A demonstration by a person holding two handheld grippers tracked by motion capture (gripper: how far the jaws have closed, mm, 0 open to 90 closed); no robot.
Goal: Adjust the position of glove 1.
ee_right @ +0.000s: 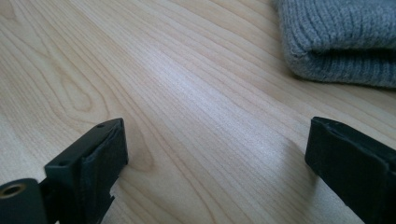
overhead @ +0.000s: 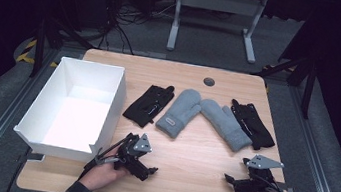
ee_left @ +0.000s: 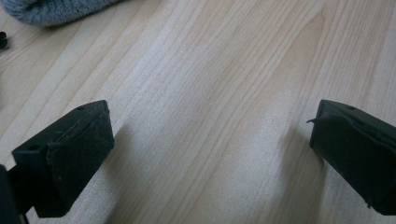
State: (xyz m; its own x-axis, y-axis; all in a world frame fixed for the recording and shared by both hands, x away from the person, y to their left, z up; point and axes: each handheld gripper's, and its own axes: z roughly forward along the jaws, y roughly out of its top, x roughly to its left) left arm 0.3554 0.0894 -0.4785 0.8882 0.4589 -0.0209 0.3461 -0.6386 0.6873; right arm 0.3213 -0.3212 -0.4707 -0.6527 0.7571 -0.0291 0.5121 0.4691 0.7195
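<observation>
Lay in a row across the middle of the table [overhead: 187, 179], four gloves: a black glove [overhead: 149, 105] at the left end, a grey mitten [overhead: 179, 111] beside it, a second grey mitten [overhead: 226, 124] meeting the first at the tips, and another black glove [overhead: 252, 123] at the right end, overlapping its mitten's edge. Looked laid out flat and in pairs for easy picking, with the white box [overhead: 76, 108] standing open at nine o'clock from them, likely meant to receive them. Held nothing, either gripper.

Rested low at six o'clock from the black-and-grey left pair, the left gripper [overhead: 150, 170], jaws spread wide over bare wood, a grey mitten cuff [ee_left: 51, 11] peeking in at eleven o'clock of its own view. Sat at six o'clock from the right-hand pair, the right gripper [overhead: 228, 179], jaws likewise wide and empty, with a ribbed mitten cuff [ee_right: 341, 42] at one o'clock ahead, near but apart. Possibly touched the table with the jaw tips; too close and blurred to settle.
</observation>
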